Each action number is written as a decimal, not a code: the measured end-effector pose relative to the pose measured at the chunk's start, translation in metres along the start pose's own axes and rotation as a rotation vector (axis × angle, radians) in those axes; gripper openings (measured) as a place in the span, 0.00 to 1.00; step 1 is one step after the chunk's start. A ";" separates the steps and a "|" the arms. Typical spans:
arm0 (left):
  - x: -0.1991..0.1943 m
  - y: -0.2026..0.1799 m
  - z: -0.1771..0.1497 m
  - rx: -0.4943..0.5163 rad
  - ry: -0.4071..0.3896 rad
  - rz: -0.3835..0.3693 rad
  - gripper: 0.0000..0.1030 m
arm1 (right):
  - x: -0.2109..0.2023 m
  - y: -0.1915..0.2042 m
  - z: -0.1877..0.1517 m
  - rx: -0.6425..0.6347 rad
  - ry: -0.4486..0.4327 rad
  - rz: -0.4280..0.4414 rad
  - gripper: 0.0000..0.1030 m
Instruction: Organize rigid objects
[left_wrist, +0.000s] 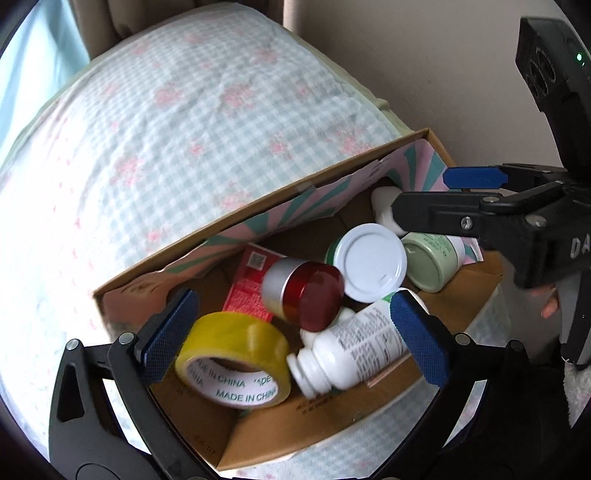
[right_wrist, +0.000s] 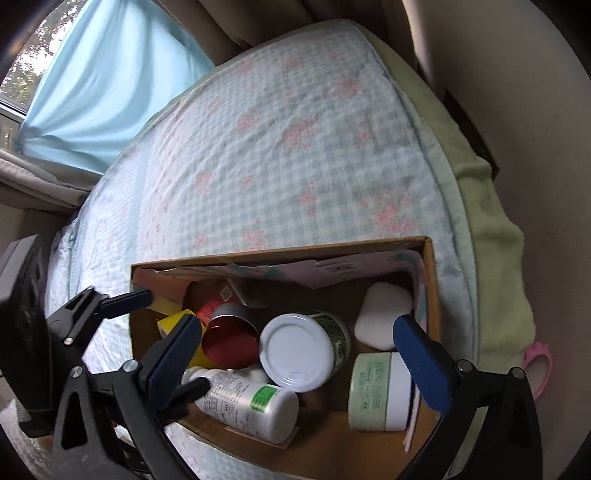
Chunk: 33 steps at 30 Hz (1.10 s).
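Checked bedspread (right_wrist: 258, 166) carries the cardboard box (right_wrist: 280, 246); left gripper (left_wrist: 291, 336) and right gripper (right_wrist: 295, 365) both gape empty above it. Pick the uppermost tape roll (left_wrist: 232, 358) squarely.

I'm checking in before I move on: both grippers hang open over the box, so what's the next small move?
Probably lift both grippers straight up out of the cardboard box. The left gripper and right gripper stand open and hold nothing, while the tape roll, white bottle and green jar lie inside. No loose item shows on the bedspread.
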<state>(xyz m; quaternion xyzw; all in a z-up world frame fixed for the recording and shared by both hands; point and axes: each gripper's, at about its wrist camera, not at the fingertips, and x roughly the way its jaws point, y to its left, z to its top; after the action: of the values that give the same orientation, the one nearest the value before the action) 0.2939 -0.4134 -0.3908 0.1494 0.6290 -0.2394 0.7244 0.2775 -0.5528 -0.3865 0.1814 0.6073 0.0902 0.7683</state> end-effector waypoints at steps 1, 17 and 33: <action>-0.006 0.001 -0.001 -0.002 -0.004 0.001 1.00 | -0.002 0.000 0.000 0.006 -0.005 0.002 1.00; -0.128 0.042 -0.046 -0.091 -0.154 0.027 1.00 | -0.069 0.077 -0.022 -0.027 -0.146 -0.040 1.00; -0.444 0.129 -0.208 -0.302 -0.625 0.312 1.00 | -0.243 0.340 -0.121 -0.252 -0.527 -0.075 1.00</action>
<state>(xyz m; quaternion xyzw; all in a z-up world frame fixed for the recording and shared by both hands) 0.1468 -0.1269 0.0003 0.0549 0.3756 -0.0648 0.9229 0.1288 -0.3073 -0.0594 0.0794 0.3771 0.0862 0.9187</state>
